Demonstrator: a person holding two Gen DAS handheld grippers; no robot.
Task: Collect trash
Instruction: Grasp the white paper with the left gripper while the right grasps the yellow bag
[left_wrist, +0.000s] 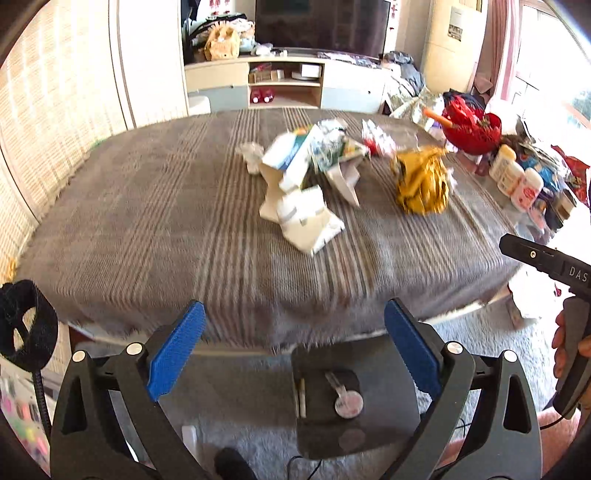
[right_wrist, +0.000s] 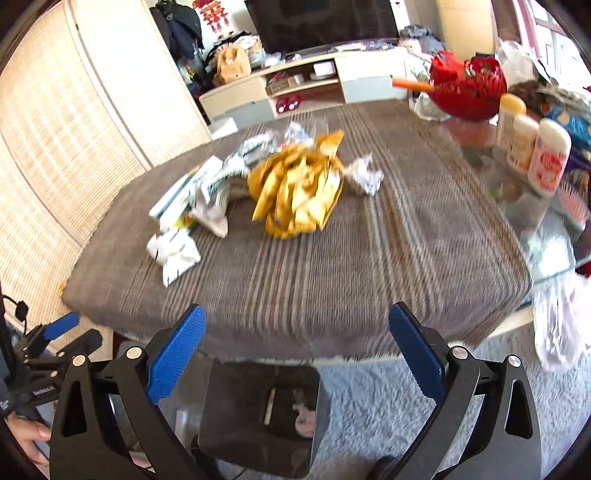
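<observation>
From the left wrist, the trash (left_wrist: 306, 184), crumpled white cartons and wrappers beside a yellow foil bag (left_wrist: 421, 181), lies on the striped cloth (left_wrist: 147, 229), at twelve o'clock from the left gripper (left_wrist: 295, 350), which gapes empty. From the right wrist, the same blurred heap, perhaps paper, sits at eleven o'clock from the right gripper (right_wrist: 297, 350), likewise spread wide, holding nothing.

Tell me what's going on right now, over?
Left gripper and right gripper open, empty, above the black bin. Trash left on table: yellow wrapper, crumpled cartons. Nothing in the way.
</observation>
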